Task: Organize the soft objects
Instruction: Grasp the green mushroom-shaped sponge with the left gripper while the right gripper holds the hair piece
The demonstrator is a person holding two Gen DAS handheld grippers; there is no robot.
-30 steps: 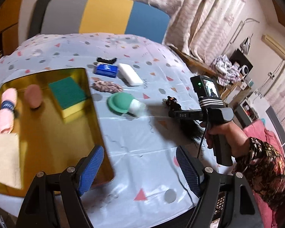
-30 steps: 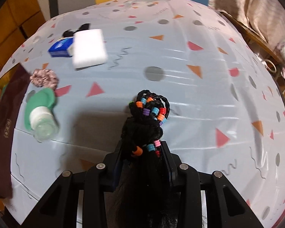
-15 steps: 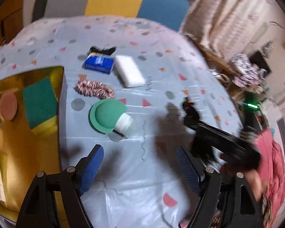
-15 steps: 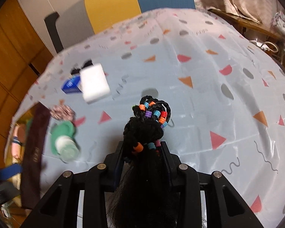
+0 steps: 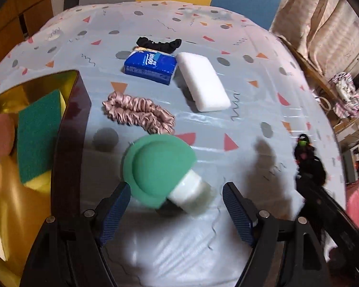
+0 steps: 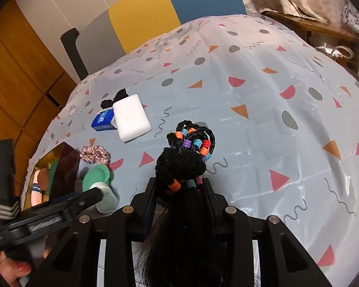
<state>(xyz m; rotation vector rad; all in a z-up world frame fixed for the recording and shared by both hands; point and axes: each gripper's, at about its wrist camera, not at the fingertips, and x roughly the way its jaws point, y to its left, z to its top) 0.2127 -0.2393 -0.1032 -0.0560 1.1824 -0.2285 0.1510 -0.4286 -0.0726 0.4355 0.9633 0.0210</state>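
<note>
1. The green puff (image 5: 159, 168) lies on its side on the surface (image 5: 251, 110), just right of the tray (image 5: 70, 129). It now sits between the left gripper's (image 5: 173, 211) jaws, which stand wide apart and released; the left tip looks to be at or near the puff's rim. One second ago this gripper hung further back over the tray edge; it has since moved in over the puff.

2. Judgement: the left gripper is lined up for a grasp, and the puff is likely the next item for the tray.

3. The right gripper (image 6: 179, 189) is clenched on the hairpiece (image 6: 187, 153), a black beaded braid, held above the surface as before. Its view has lifted and turned toward the tray side.

4. Still loose on the surface: pink scrunchie (image 5: 138, 111), white sponge (image 5: 203, 81), tissue pack (image 5: 149, 67), black scrunchie (image 5: 159, 43).

5. View differences: the left view shows the tray's contents, a green scourer (image 5: 38, 134) and a brown pad (image 5: 2, 137), and the puff's position between the jaws. The right view alone shows the grip on the hairpiece; in the left view that item is a dark blur.
</note>
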